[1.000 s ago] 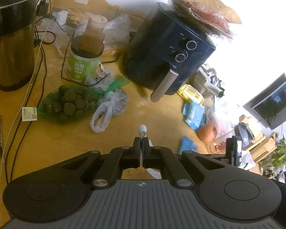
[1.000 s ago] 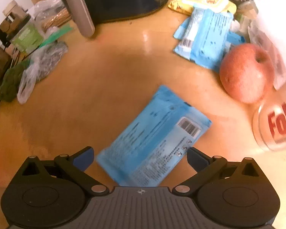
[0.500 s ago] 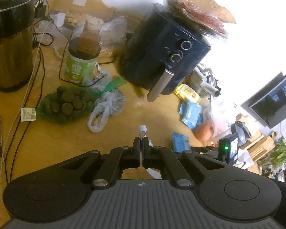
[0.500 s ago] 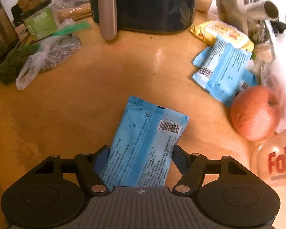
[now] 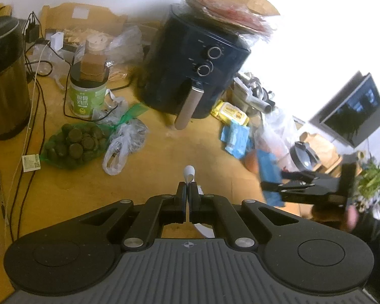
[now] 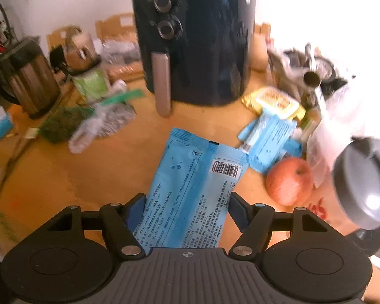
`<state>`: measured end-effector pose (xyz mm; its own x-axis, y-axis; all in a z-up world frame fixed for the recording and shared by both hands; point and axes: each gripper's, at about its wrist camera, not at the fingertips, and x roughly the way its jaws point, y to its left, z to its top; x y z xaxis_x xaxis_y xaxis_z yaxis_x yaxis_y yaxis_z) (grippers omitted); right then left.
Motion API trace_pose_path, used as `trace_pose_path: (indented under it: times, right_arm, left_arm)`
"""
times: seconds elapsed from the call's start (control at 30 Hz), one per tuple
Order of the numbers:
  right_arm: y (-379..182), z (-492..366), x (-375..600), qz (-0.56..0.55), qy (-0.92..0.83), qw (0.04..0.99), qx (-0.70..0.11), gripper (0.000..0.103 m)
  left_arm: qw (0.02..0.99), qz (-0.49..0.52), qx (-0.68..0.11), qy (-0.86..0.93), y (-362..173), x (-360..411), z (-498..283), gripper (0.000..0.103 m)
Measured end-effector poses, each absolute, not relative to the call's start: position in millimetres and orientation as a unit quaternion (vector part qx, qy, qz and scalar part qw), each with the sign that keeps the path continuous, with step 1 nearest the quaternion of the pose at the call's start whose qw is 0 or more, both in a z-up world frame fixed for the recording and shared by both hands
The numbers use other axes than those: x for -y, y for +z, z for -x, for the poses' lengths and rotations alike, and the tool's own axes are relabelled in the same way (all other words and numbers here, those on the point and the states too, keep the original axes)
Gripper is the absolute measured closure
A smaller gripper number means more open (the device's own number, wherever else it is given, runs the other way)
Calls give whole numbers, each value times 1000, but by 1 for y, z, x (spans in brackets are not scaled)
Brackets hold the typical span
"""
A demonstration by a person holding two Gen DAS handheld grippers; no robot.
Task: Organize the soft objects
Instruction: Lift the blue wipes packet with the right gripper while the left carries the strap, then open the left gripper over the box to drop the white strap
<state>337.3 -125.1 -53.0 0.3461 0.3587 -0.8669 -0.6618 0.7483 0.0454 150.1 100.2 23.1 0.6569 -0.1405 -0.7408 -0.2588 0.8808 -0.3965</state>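
Blue crinkly plastic wipes packet [image 6: 190,190] sits pinched in our right gripper [image 6: 187,210] — slack film could slip out — while our left gripper [image 5: 189,197] clamps a white strip [image 5: 189,173].

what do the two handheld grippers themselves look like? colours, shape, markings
Both match. The left gripper and right gripper each have a ribbed dark grey body with a small white cross-in-circle mark, two round black lobes at the sides, and black linkage arms with silver pivot screws. The right gripper's fingers carry dark blue pads. No cables show on either.
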Motion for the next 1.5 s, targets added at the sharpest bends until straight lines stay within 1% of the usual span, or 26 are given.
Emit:
trace_pose_path:
  times: [0.27, 0.5, 0.6, 0.77, 0.87, 0.93, 1.03, 1.2, 1.23, 1.27, 1.3, 1.33, 1.37, 1.5]
  right_arm:
    - [11, -303, 136, 132, 335, 825, -437, 31]
    - [47, -271, 143, 111, 345, 836, -412, 30]
    - [57, -257, 147, 101, 346, 840, -405, 30]
    - [65, -235, 156, 82, 337, 847, -402, 30]
    - [68, -223, 161, 71, 333, 850, -401, 30]
    - [70, -216, 163, 66, 332, 851, -402, 30]
    - [72, -207, 166, 62, 331, 851, -402, 30]
    - [77, -192, 168, 58, 335, 851, -401, 30]
    - [78, -189, 168, 59, 336, 851, -400, 30]
    - [80, -186, 168, 61, 337, 851, -399, 30]
    - [80, -184, 168, 61, 338, 851, -398, 30]
    - [81, -182, 168, 60, 339, 850, -398, 30]
    - [83, -179, 168, 59, 340, 850, -397, 30]
    - [87, -170, 168, 63, 344, 849, -395, 30]
  left_arm:
    - [877, 194, -439, 9, 35, -84, -142, 101]
    - [880, 124, -458, -24, 40, -66, -141, 101]
    - [881, 132, -454, -22, 40, -64, -141, 101]
    - [869, 203, -452, -13, 20, -62, -139, 101]
    - [871, 198, -450, -6, 5, -51, -135, 101]
    - [876, 179, -447, -3, -2, -42, -131, 101]
    - [889, 119, -443, -6, -9, -25, -126, 101]
    - [885, 40, -464, -13, -14, -5, -123, 99]
    - [881, 29, -472, -14, -14, -3, -123, 94]
    - [880, 20, -475, -12, -13, -1, -121, 84]
    - [880, 16, -475, -9, -12, 0, -119, 75]
    - [881, 16, -472, -6, -10, 0, -116, 62]
    - [883, 19, -469, -2, -7, -2, -113, 57]
    - [886, 36, -462, 5, 5, -8, -103, 54]
